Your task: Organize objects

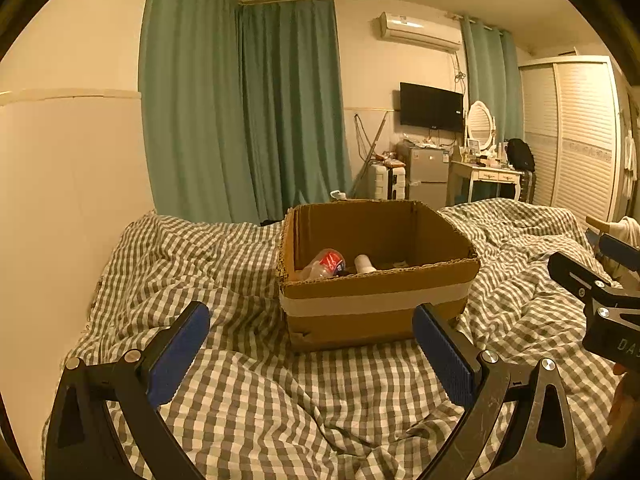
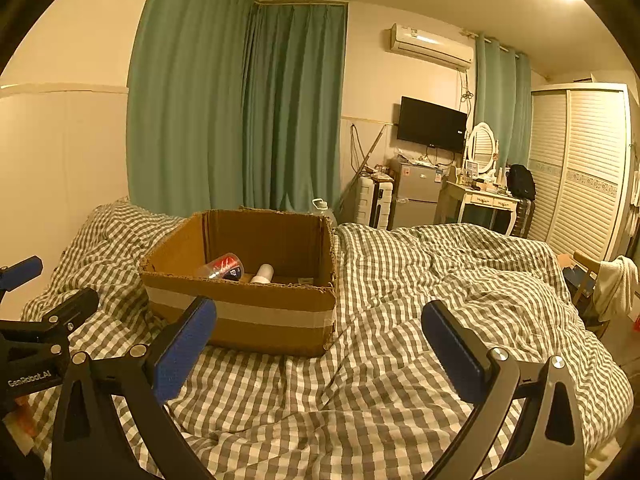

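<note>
Two grippers hover over a bed covered by a rumpled grey-and-white checked duvet, each with its blue-padded jaws spread wide and nothing between them. Farthest left stands a plain cream wall, then long green curtains that run into the room's corner. In the left wrist view, the left gripper points straight at an open cardboard box resting on the duvet, a pale band of tape wrapped round its near side. Inside the box, against the near-left corner, lies a clear plastic bottle with a red label on its side, and just to its right a small white cylindrical container (what it holds cannot be made out). The right gripper hangs above bare duvet to the right of the box; its black frame also shows at the right edge of the left wrist view. Farther right, across the room, a dark wall-mounted television sits above a small silver fridge, beside a white dressing table with an oval mirror and, at the far right, a louvred white wardrobe.
</note>
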